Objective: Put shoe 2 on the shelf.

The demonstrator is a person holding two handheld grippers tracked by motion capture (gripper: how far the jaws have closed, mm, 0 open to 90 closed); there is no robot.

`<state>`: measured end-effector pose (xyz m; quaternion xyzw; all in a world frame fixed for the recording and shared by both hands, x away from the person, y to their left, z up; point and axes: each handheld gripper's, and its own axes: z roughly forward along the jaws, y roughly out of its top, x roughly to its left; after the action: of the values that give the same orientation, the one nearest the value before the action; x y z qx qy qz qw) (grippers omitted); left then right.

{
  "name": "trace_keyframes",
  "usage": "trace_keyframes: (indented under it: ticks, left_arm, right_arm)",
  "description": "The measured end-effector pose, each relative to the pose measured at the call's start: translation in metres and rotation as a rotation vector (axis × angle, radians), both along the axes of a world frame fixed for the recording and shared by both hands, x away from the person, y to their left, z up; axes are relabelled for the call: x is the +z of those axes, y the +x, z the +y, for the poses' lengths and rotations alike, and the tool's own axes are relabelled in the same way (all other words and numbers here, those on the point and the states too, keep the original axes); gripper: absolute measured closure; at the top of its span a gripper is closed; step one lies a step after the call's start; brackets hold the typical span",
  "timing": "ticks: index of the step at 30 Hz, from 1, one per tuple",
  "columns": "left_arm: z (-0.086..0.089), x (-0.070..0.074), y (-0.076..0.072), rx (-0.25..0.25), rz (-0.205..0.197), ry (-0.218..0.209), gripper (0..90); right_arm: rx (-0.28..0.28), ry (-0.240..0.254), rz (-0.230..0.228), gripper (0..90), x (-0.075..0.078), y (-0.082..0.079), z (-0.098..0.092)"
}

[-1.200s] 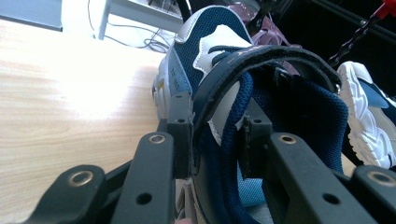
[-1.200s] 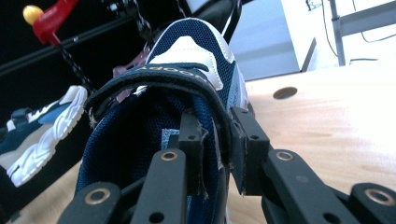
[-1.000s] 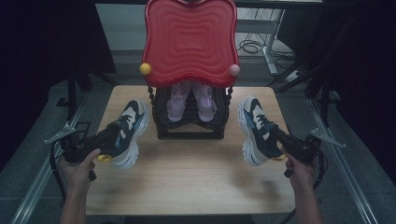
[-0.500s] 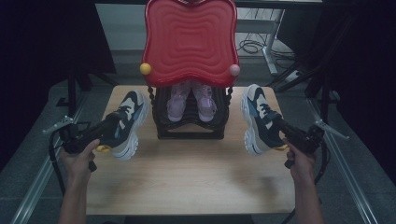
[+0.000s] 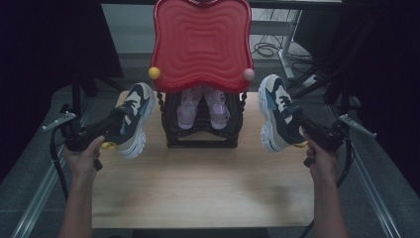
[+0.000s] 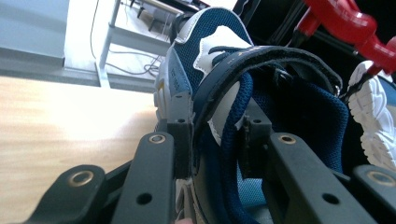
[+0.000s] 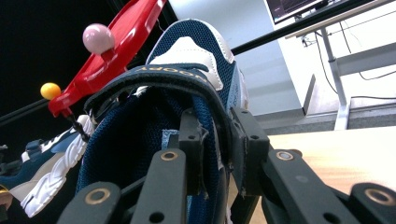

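Dark walls ring a pale wooden bench (image 5: pixel 198 188), where a black rack (image 5: pixel 203 134) stands under a red wavy tray (image 5: pixel 200 44). Left gripper (image 6: pixel 212 135) is clamped on the collar of a navy-and-white sneaker (image 5: pixel 132 119), held off the bench left of the rack; right gripper (image 7: pixel 217 140) is clamped the same way on the second sneaker (image 5: pixel 277 114) at the rack's right — two navy sneakers in all. Two pink shoes (image 5: pixel 203 106) sit inside the rack. One yellow ball (image 5: pixel 154 73) and one pink ball (image 5: pixel 248 74) hang at the tray's corners.

Dim, dark surroundings ring the high view; the wooden table (image 5: pixel 198 183) is softly lit from above. Both gripper views glare at bright backgrounds, with near jaws blurred.
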<state>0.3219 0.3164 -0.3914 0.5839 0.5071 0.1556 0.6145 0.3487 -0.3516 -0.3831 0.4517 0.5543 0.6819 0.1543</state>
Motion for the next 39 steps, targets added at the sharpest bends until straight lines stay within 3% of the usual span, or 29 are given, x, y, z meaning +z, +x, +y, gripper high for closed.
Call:
trace_keyframes:
  ticks: [13,21,39]
  left_arm:
    - [0.003,0.027,0.018,0.016,-0.046,-0.032,71.5]
    - [0.006,0.052,0.03,0.032,-0.083,-0.054,71.5]
    - [0.006,0.098,0.045,0.049,-0.145,-0.049,71.6]
  right_arm:
    - [0.002,0.018,-0.023,75.9,0.027,0.013,0.001]
    - [0.0,0.021,-0.051,75.9,0.047,0.019,0.003]
    - [0.001,0.037,-0.074,75.8,0.077,0.031,0.006]
